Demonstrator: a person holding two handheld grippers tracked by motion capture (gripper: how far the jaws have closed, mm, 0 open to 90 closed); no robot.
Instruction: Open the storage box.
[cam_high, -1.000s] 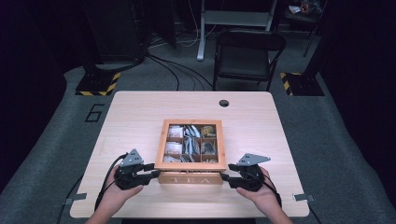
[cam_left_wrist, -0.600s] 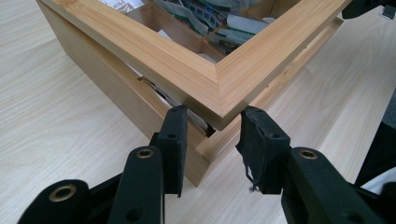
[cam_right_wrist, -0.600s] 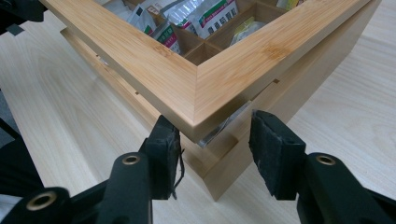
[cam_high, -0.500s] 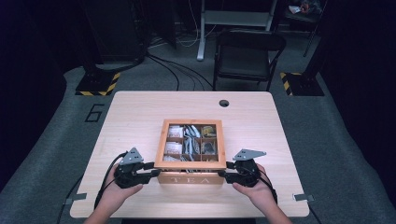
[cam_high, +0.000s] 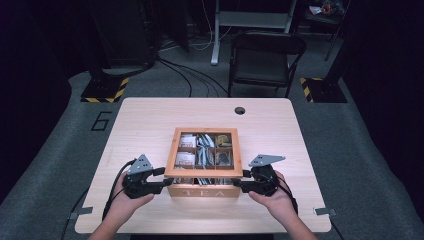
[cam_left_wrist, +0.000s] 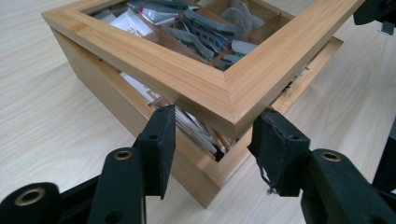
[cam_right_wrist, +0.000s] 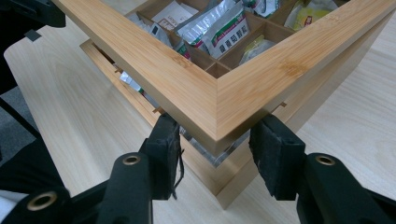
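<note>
With the left claw (cam_left_wrist: 212, 140) just opening at the tea box lid (cam_high: 204, 174), the right claw (cam_right_wrist: 215, 140), clamped on its corner, should lift evenly.

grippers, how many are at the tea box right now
2: the left gripper at the front left corner of the tea box, the right gripper at its front right corner, both under the raised lid.
</note>
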